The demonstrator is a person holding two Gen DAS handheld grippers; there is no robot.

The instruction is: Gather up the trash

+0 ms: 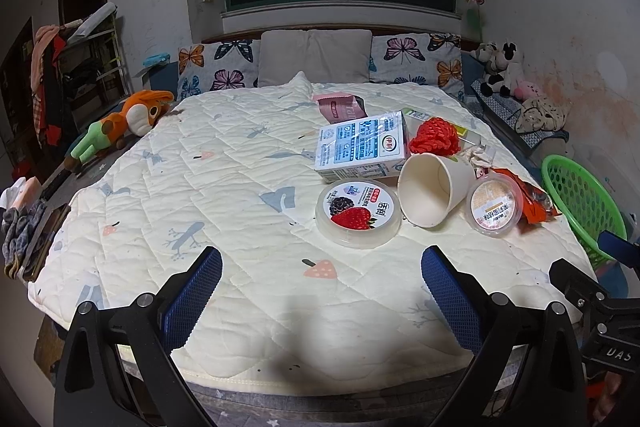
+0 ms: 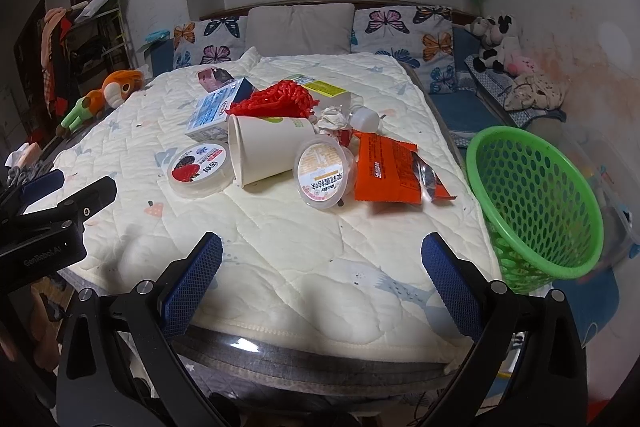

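Trash lies in a heap on the bed's right half: a berry yogurt tub, a tipped paper cup, a small lidded cup, an orange wrapper, a milk carton, red netting and crumpled paper. A green mesh basket stands beside the bed on the right. My left gripper and right gripper both hover open over the bed's near edge, short of the heap, holding nothing.
A quilted white cover spreads over the bed. An orange plush toy lies at the left edge, pillows at the head, plush cows on a side bench at right. A cluttered rack stands on the left.
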